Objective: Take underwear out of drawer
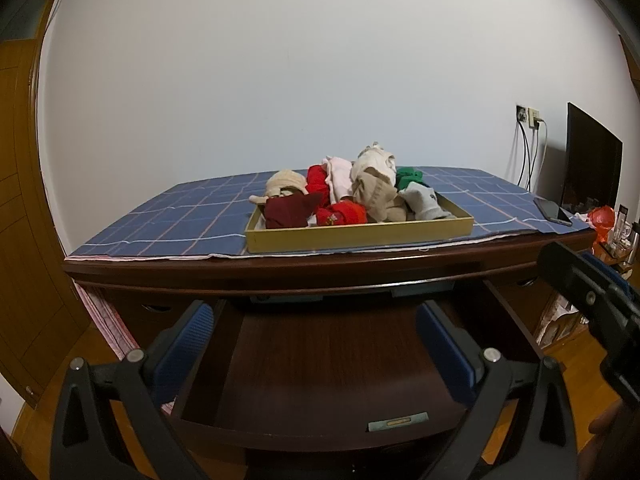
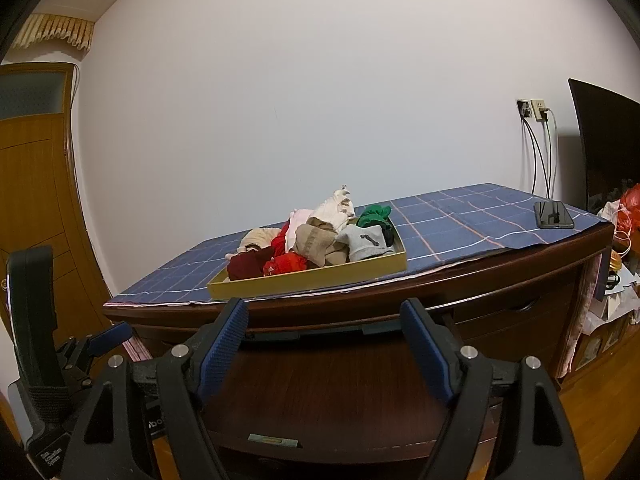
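1. Looking along the left gripper [image 1: 316, 344], the view shows its blue-padded fingers [image 1: 184, 344] spread wide with nothing between them, poised over the open drawer [image 1: 320, 364] at 6 o'clock. What shows of the drawer floor is bare dark wood; no cloth is visible in it.
2. The underwear [image 1: 340, 196] lies piled in a shallow yellow tray [image 1: 360, 234] at 12 o'clock from the drawer, on the blue checked cloth [image 1: 160, 224] covering the dresser top. The other gripper's black body pokes in at 3 o'clock.
3. Turning to the right wrist view, the right gripper [image 2: 324, 344] also stands wide and empty above the drawer [image 2: 320, 384], its floor again bare as far as can be seen.
4. The tray [image 2: 312, 278] sits at 12 o'clock with the underwear [image 2: 316, 240] heaped inside; a phone [image 2: 554, 214] lies at 2 o'clock on the cloth [image 2: 460, 220].
5. Judging by this, the emptying step looks finished or nearly so. The next move calls for checking the drawer's hidden back under the dresser top; if nothing is left, pushing the drawer shut.
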Action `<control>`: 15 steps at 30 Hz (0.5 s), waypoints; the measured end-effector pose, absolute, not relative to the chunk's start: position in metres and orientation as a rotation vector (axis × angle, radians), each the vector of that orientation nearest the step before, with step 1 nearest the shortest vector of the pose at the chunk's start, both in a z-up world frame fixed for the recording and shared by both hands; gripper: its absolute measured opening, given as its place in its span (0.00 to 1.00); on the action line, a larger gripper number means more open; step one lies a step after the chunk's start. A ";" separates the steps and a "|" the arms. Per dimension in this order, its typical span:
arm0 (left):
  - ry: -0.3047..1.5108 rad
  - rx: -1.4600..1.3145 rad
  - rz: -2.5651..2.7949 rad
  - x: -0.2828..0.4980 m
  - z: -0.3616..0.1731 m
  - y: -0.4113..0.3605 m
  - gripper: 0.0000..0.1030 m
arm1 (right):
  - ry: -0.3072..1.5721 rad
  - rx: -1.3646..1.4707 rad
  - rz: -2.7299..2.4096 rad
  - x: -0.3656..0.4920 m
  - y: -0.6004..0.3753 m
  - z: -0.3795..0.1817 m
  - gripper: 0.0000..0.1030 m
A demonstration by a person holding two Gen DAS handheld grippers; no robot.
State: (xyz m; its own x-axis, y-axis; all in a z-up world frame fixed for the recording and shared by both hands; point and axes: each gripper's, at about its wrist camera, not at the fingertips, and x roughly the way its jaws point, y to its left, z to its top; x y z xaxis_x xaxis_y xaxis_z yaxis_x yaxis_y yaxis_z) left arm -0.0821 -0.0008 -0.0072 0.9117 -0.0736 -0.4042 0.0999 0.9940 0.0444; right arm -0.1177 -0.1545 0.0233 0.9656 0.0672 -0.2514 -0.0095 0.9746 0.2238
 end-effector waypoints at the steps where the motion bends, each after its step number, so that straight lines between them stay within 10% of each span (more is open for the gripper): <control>1: 0.414 0.065 -0.090 -0.082 -0.007 -0.001 1.00 | 0.261 0.223 0.039 -0.118 -0.154 0.023 0.78; 15: 0.416 0.062 -0.087 -0.086 -0.008 -0.002 1.00 | 0.258 0.221 0.040 -0.118 -0.153 0.023 0.78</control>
State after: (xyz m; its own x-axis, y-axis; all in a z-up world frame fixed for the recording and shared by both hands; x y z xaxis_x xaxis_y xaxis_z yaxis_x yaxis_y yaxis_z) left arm -0.0856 -0.0020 -0.0083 0.9112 -0.0714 -0.4058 0.0969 0.9944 0.0428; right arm -0.1182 -0.1532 0.0233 0.9662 0.0676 -0.2488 -0.0111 0.9751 0.2215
